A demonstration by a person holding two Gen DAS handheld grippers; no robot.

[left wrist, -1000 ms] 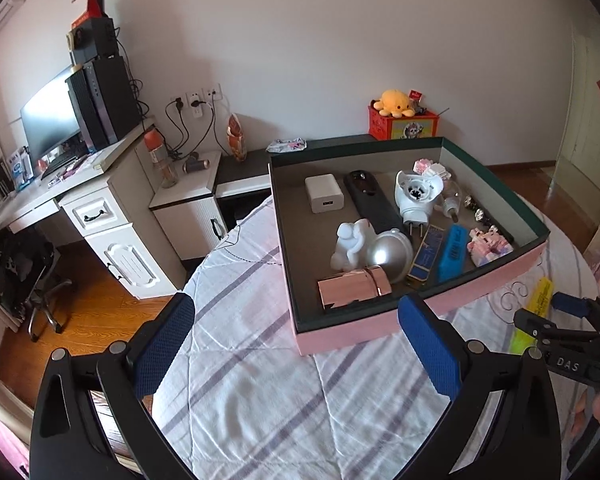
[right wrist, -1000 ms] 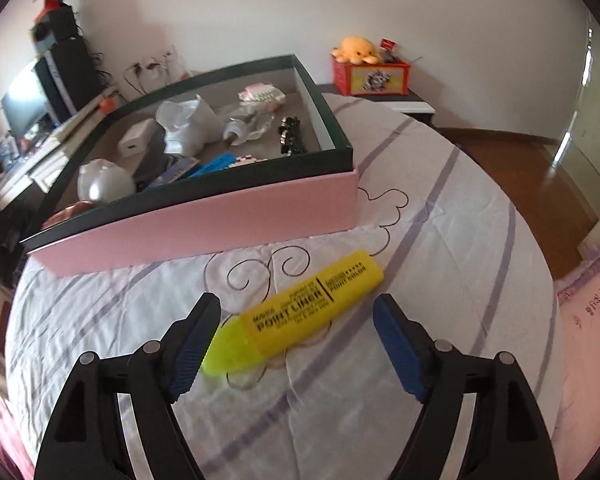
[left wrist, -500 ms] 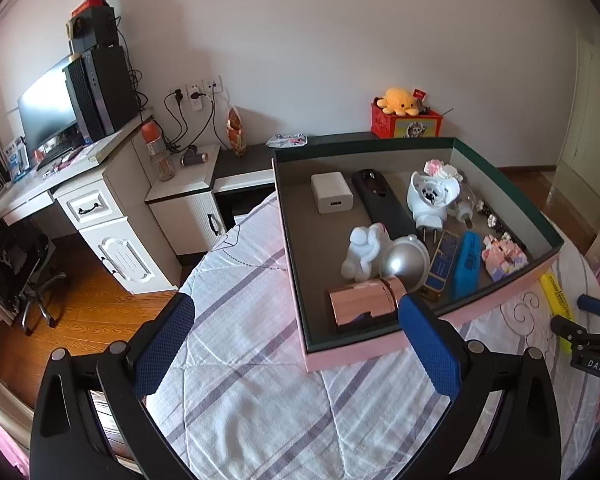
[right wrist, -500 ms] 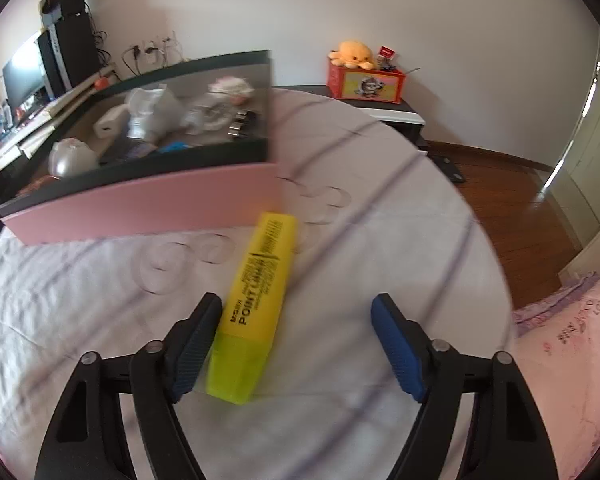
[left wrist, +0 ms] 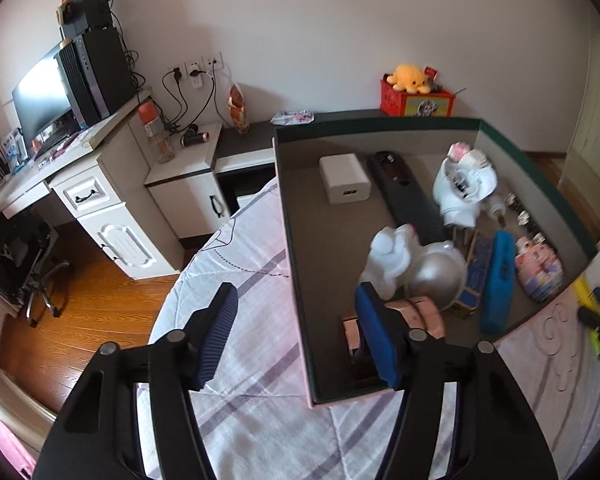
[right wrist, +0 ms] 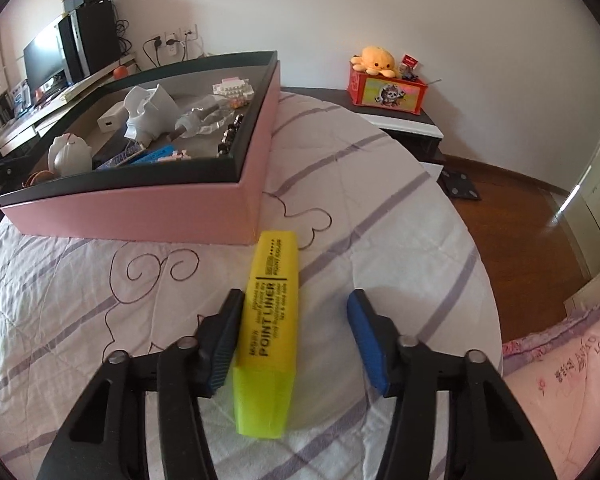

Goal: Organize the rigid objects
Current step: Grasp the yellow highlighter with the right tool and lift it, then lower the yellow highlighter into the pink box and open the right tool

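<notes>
The left tongs (left wrist: 296, 336) are hanging spread wide over the near left wall of the pink box (left wrist: 300, 280), and they are pinching nothing. One blue pad is sitting outside the box over the striped bed cover (left wrist: 236, 420), and the other pad is sitting over the inside. In the box, a white charger block (left wrist: 345, 178) is lying at about 11 o'clock, a silver ball (left wrist: 436, 272) is resting near the middle, and a blue case (left wrist: 498, 280) is lying at about 3 o'clock. Moving right, the right tongs (right wrist: 296, 336) are spread wide too, with the yellow highlighter (right wrist: 271, 320) lying on the bed cover between the pads. The left pad (right wrist: 224, 344) is looking very close to the pen's side, maybe touching it, while the right pad is standing apart from it. The pen's far end is pointing to 12 o'clock, just beside the corner of the pink box. I think the step in hand is picking up the highlighter, the one thing left outside the box. Next the right tongs are needing to slide a bit so the pen sits in the middle, then squeeze, lift it and carry it toward 11 o'clock into the box.
</notes>
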